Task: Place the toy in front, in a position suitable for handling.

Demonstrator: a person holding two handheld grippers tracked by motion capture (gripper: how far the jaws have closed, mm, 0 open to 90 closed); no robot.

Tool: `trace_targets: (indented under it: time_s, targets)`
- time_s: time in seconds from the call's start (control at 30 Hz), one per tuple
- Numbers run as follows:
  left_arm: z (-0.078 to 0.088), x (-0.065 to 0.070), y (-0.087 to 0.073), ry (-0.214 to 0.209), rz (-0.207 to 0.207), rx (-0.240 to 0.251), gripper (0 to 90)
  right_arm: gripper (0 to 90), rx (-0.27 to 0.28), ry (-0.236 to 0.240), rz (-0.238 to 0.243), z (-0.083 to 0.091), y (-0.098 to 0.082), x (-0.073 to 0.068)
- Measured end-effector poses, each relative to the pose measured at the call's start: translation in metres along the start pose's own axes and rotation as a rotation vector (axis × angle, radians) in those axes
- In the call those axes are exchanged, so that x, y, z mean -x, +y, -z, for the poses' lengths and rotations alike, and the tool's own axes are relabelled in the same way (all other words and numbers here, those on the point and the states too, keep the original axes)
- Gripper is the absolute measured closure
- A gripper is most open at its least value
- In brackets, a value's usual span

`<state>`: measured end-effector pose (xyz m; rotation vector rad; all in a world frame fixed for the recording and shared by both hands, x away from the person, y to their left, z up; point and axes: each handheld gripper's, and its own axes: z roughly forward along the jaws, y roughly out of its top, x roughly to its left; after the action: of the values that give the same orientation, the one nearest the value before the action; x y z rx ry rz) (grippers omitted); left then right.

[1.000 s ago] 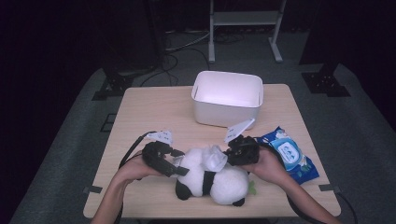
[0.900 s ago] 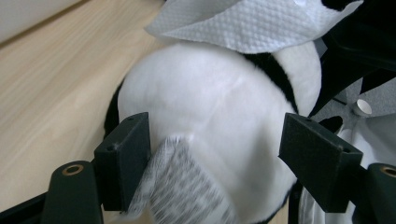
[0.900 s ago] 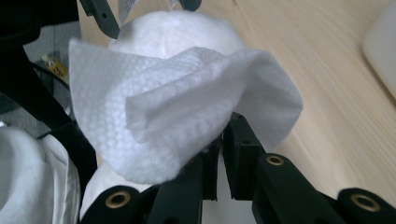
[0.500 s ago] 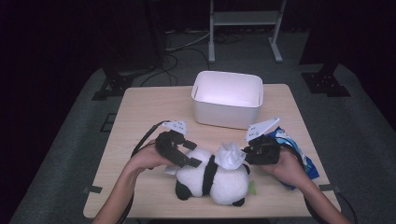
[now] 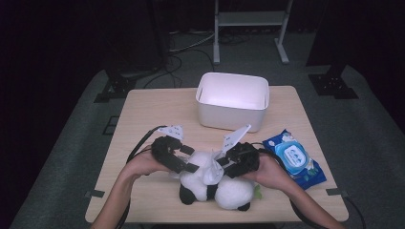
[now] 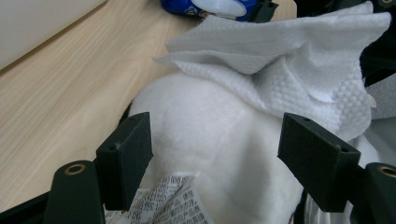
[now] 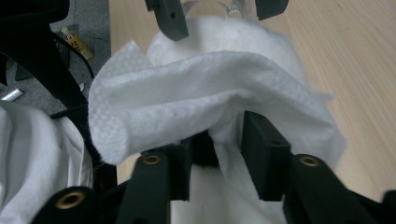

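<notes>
**A:** Where's the wipe?

**B:** Lower centre of the high view, draped over the plush panda, which lies on the table near its front edge. In your right gripper view the wipe is a crumpled fold across the middle of the frame, lying over the tips of both jaws.

**A:** Right gripper state?

**B:** Your jaws have just been opening. They stand partly apart with a fold of wipe hanging in the gap. The pads don't look pressed on it, so I read it as released, with the cloth resting on the tips.

**A:** Left gripper?

**B:** Your jaws are well apart, one at lower left and one at lower right of the left gripper view. The panda's white body bulges between them. I can't tell for sure whether the pads bear on the plush; there's a slight gap showing at each inner face, so I call it not gripping. The wipe sits beyond the tips, upper right of that frame. A printed tag lies low between the jaws.

**A:** The two grippers relative to each other?

**B:** Facing each other across the panda, your left one from the left, your right one from the right. Your left tips show at the top edge of the right gripper view.

**A:** Surroundings?

**B:** White bin at upper centre of the table, well apart from the panda. Blue wipes pack just right of your right hand.
</notes>
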<state>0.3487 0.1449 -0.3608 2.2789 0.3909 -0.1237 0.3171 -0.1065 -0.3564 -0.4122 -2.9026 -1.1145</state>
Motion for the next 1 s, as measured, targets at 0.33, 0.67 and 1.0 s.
trace_targets:
  time_s: [0.33,0.67,1.0]
  targets:
    - [0.007,0.000,-0.005,0.006,0.007,0.010,24.9,60.7,0.027,0.005,-0.019,-0.017,0.014,0.006]
    - [0.004,-0.004,-0.004,0.002,0.014,0.002,24.8,86.4,0.071,-0.011,-0.023,-0.007,0.007,0.013]
    - [-0.004,-0.006,0.004,0.004,0.013,-0.023,22.3,86.4,-0.025,-0.066,-0.035,0.039,-0.014,0.012]
